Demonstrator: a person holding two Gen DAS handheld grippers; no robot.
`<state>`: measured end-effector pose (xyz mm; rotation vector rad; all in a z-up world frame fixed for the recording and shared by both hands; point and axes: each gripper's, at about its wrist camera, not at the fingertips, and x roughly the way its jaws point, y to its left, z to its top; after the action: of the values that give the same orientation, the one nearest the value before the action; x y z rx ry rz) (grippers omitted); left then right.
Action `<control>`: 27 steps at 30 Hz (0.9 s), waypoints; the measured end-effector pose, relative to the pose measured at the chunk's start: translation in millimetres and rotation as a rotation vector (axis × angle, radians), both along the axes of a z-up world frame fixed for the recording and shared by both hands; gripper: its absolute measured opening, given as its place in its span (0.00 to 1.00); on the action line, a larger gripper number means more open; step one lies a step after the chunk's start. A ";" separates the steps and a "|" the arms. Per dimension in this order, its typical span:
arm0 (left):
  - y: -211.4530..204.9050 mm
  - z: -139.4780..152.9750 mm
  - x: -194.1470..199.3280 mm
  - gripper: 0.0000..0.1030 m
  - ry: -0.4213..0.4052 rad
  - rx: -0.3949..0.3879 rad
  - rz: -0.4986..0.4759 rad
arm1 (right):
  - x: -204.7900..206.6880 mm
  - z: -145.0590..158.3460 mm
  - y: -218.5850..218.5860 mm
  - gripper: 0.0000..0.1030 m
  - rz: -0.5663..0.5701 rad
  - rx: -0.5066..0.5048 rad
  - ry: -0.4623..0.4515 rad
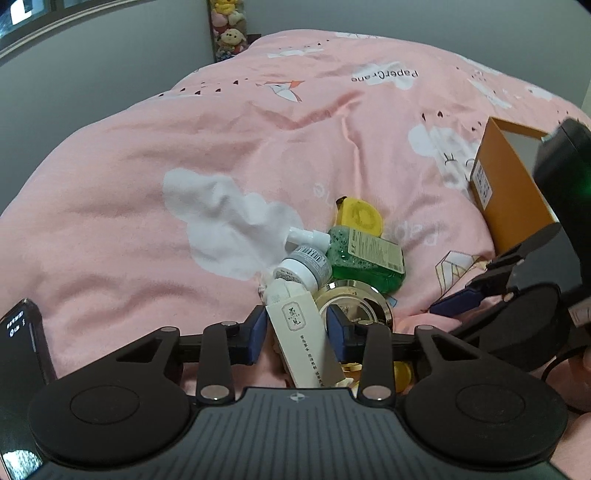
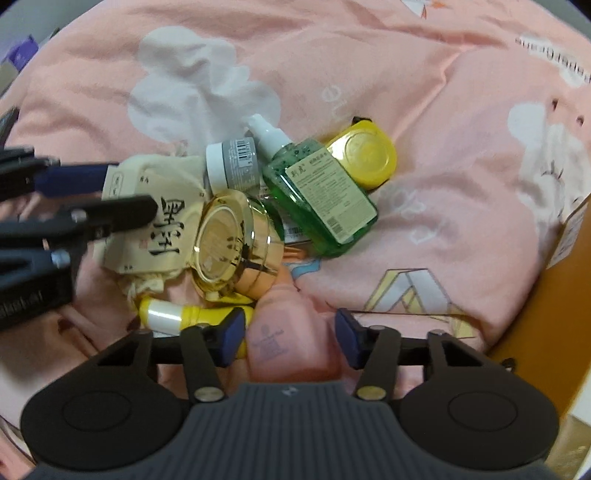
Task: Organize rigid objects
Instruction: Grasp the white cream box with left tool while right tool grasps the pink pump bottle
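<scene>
A heap of toiletries lies on a pink duvet [image 1: 147, 192]. My left gripper [image 1: 297, 330] is shut on a cream pouch with black characters [image 1: 301, 332], blue pads pressing both its sides; in the right wrist view the left gripper [image 2: 129, 192] comes in from the left onto the pouch [image 2: 173, 218]. My right gripper [image 2: 291, 330] is shut on a pink bottle [image 2: 288, 332], and in the left wrist view the right gripper [image 1: 465, 288] shows at the right. Beside them lie a gold jar [image 2: 232, 243], a green pump bottle [image 2: 325, 199], a grey-and-white jar [image 2: 231, 164], a yellow tin [image 2: 365, 155] and a yellow tube [image 2: 173, 314].
An open orange box [image 1: 506, 184] stands on the duvet at the right, close behind my right gripper. A phone [image 1: 26, 332] rides at the left edge of the left wrist view. Grey walls and a column of plush toys [image 1: 229, 29] are behind the bed.
</scene>
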<state>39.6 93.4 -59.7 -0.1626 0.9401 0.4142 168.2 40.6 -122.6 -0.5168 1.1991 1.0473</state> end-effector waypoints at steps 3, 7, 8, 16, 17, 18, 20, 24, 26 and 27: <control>-1.0 -7.1 3.7 0.43 0.021 0.025 -0.009 | 2.8 -3.9 5.8 0.49 -0.007 -0.008 0.005; -2.7 -16.6 8.9 0.43 0.049 0.042 -0.024 | -0.3 -7.1 11.8 0.49 0.007 -0.021 -0.009; -3.2 -18.7 9.5 0.43 0.054 0.041 -0.025 | -0.5 -7.7 11.9 0.49 0.004 -0.021 -0.008; -4.2 -21.3 7.0 0.39 0.040 0.035 -0.026 | -4.1 -11.9 4.1 0.50 -0.041 -0.010 -0.005; -3.7 -20.4 6.0 0.39 0.036 0.029 -0.025 | -7.0 -10.9 2.6 0.50 -0.042 -0.007 -0.016; -3.4 -19.6 4.9 0.38 0.031 0.025 -0.025 | -10.4 -9.7 1.3 0.50 -0.040 -0.005 -0.029; -3.4 -17.3 2.6 0.36 0.013 0.012 -0.027 | -16.0 -7.4 0.3 0.50 -0.034 -0.003 -0.053; -3.7 -13.1 -1.3 0.34 -0.008 -0.011 -0.031 | -22.8 1.7 -3.9 0.50 -0.044 0.013 -0.083; -3.4 -10.9 -2.8 0.33 -0.016 -0.028 -0.029 | -24.4 8.5 -8.3 0.49 -0.059 0.018 -0.099; -2.7 -9.4 -4.0 0.33 -0.023 -0.038 -0.027 | -25.8 12.1 -10.6 0.49 -0.064 0.018 -0.111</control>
<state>35.6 90.7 -69.1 -0.1884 0.9272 0.3693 142.4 30.0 -110.5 -0.5126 1.1002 0.9625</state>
